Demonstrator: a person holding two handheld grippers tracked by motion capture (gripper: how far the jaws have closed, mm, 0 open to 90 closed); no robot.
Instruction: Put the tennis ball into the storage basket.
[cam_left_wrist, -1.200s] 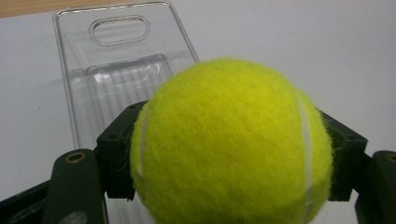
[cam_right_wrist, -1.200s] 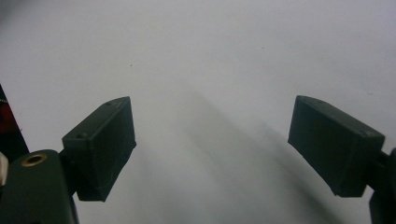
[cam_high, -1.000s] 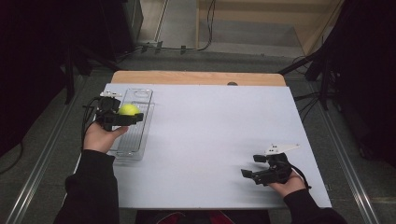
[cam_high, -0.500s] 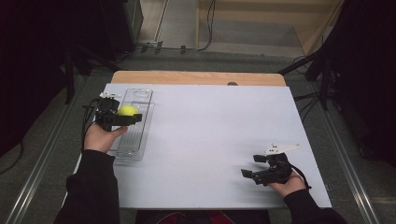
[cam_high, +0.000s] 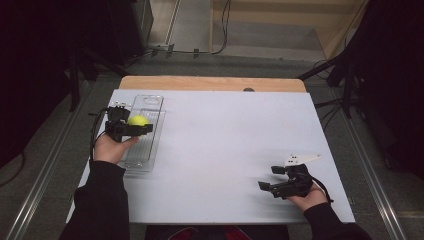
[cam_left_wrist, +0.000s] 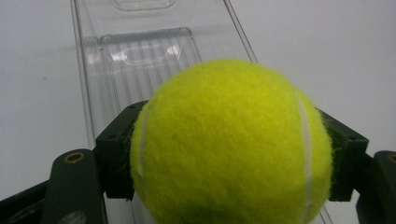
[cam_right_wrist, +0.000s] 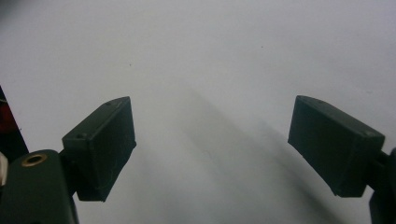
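A yellow-green tennis ball sits between the black jaws of my left gripper, which is shut on it. Both pads press its sides. The ball hangs over a clear plastic tray that lies lengthwise near the table's left edge. Far off at the front right, my right gripper rests low over the white tabletop, open, with nothing between its fingers.
The white table has a wooden strip along its far edge. Dark floor, cables and metal rails surround it. The person's sleeves come in from the bottom at left and right.
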